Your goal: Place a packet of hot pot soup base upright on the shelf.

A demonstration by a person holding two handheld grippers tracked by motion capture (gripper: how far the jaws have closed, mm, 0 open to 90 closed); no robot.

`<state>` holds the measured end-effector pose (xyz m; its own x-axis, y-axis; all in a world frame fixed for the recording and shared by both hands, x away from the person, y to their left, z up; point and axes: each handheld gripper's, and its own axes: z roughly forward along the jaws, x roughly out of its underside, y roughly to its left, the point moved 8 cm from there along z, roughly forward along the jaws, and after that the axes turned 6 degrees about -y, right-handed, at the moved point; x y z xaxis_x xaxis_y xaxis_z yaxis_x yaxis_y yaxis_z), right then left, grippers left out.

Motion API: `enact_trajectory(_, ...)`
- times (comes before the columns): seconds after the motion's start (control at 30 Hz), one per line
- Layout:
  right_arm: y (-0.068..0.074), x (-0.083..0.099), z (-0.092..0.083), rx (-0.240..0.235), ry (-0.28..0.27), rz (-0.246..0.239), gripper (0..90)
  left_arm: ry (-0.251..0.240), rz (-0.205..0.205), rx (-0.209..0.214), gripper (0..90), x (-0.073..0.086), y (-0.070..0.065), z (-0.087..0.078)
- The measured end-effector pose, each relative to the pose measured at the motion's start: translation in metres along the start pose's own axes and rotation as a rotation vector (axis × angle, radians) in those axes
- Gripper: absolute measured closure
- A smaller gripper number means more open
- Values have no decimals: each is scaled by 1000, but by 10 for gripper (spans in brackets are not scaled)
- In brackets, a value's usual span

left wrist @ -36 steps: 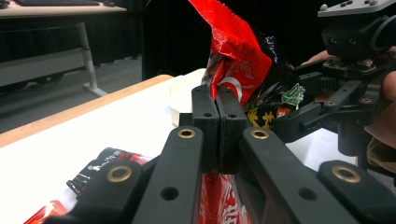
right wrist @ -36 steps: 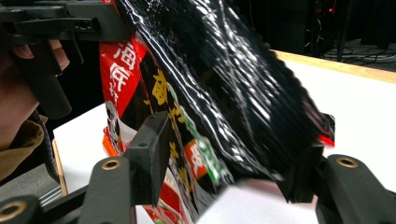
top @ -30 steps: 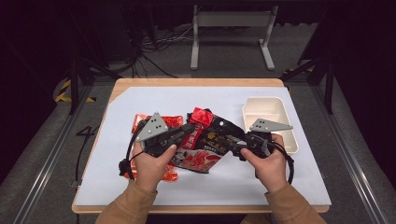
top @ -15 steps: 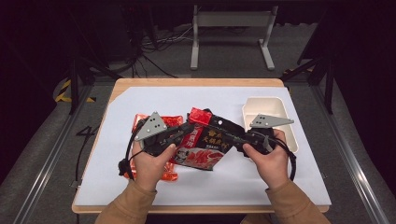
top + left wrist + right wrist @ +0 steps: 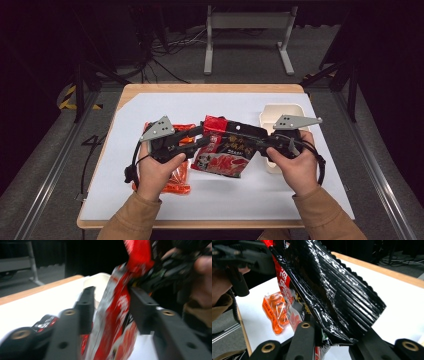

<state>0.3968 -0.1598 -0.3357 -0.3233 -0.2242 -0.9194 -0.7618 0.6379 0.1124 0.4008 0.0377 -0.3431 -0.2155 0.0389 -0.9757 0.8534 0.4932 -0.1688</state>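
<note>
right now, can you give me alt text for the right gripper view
The right gripper is shut on the crimped end of a black and red snack packet, held up over a white table. An orange packet lies on the table behind, with the left gripper at top left.

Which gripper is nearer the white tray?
Right. The right gripper is just left of the white tray, its hand overlapping the tray's near edge. The left gripper lies farther left, past the noodle packet.

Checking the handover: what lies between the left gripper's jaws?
In the left gripper view, the red-and-black snack packet hangs between the left gripper jaws, which have just been opening; the pads appear clear of it.
</note>
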Motion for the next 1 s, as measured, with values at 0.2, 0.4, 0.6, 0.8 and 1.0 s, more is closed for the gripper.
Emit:
enact_trajectory(0.2,-6,-17,-15,3,6,-34,796,84,15,-25,365,9,11,-3)
enact_trajectory(0.4,-15,-29,-25,14,9,-49,795,168,50,-38,290,19,18,-5)
enact_trajectory(0.6,-30,-40,-37,51,14,-77,794,224,69,-47,255,28,22,-6)
enact_trajectory(0.8,-47,-55,-48,96,24,-111,794,235,59,-49,248,31,25,-7)
enact_trajectory(1.0,-61,-63,-54,113,40,-133,794,248,56,-68,240,37,30,-14)
